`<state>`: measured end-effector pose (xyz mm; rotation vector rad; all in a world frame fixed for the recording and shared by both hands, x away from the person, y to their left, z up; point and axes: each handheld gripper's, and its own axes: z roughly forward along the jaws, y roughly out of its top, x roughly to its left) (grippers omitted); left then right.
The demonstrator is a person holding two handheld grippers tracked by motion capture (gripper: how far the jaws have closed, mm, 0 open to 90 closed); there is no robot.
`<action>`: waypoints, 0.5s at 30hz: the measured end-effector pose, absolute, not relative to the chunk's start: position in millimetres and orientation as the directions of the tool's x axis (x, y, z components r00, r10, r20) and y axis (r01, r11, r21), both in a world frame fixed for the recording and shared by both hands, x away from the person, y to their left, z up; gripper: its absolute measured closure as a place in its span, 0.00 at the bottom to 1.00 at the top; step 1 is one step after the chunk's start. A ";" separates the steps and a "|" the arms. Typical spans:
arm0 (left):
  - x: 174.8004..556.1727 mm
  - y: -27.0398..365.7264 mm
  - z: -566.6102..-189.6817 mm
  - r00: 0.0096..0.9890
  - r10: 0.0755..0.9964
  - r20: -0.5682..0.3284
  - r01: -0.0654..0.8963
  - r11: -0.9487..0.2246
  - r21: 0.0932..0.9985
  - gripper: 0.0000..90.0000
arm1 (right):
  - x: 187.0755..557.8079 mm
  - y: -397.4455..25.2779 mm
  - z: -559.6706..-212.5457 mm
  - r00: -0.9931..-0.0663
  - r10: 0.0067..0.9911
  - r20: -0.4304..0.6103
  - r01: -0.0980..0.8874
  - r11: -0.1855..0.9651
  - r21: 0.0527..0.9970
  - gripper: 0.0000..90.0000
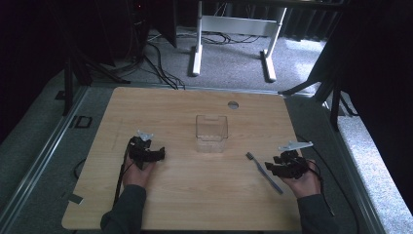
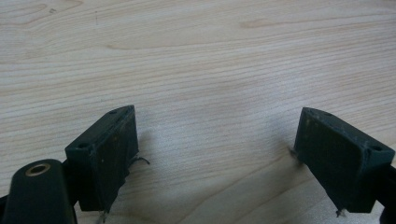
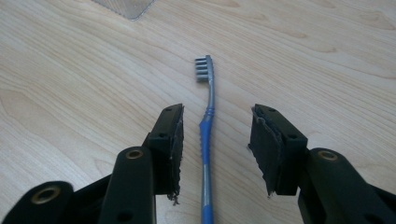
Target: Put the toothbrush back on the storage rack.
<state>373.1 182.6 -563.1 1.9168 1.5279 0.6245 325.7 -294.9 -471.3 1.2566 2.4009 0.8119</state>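
Table [image 1: 195, 195]: pale wood, fine straight grain, darker streaks near 12 o'clock in the left gripper view; small grey round cap [image 1: 233, 104] at its 12 o'clock edge

Toothbrush [image 3: 206, 140]: grey bristles and silvery-grey neck toward 12 o'clock, bright blue grip toward 6 o'clock with ribbed bands where the colours meet

Container [image 1: 211, 133]: clear, colourless, faint grey edges

Right gripper [image 3: 215, 149]: matt black jaws, brass-coloured rings in the screw holes; light grey plate on top in the high view

Left gripper [image 2: 215, 158]: black, dusty speckles on the pads, one brass ring at 8 o'clock

Sleeves [image 1: 127, 209]: dark grey

Floor [image 1: 234, 58]: grey carpet, black cables, white desk legs
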 end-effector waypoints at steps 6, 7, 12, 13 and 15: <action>373.1 182.6 -563.1 0.226 0.974 -0.007 0.690 -0.155 0.707 0.16 | 330.0 -289.5 -469.9 -0.583 0.812 -0.010 0.652 0.476 0.590 0.64; 373.1 182.6 -563.1 0.226 0.974 -0.007 0.690 -0.155 0.707 0.15 | 330.5 -288.5 -468.9 -0.587 0.810 -0.007 0.653 0.479 0.587 0.64; 373.1 182.6 -563.1 0.226 0.974 -0.007 0.690 -0.155 0.707 0.16 | 333.0 -285.0 -465.8 -0.600 0.800 -0.012 0.654 0.499 0.569 0.67; 373.1 182.6 -563.1 0.225 0.974 -0.007 0.690 -0.155 0.707 0.15 | 333.5 -284.7 -465.5 -0.601 0.799 -0.013 0.654 0.501 0.567 0.67; 373.1 182.6 -563.1 0.226 0.974 -0.007 0.690 -0.155 0.707 0.15 | 335.2 -284.0 -464.3 -0.602 0.798 -0.010 0.659 0.504 0.559 0.67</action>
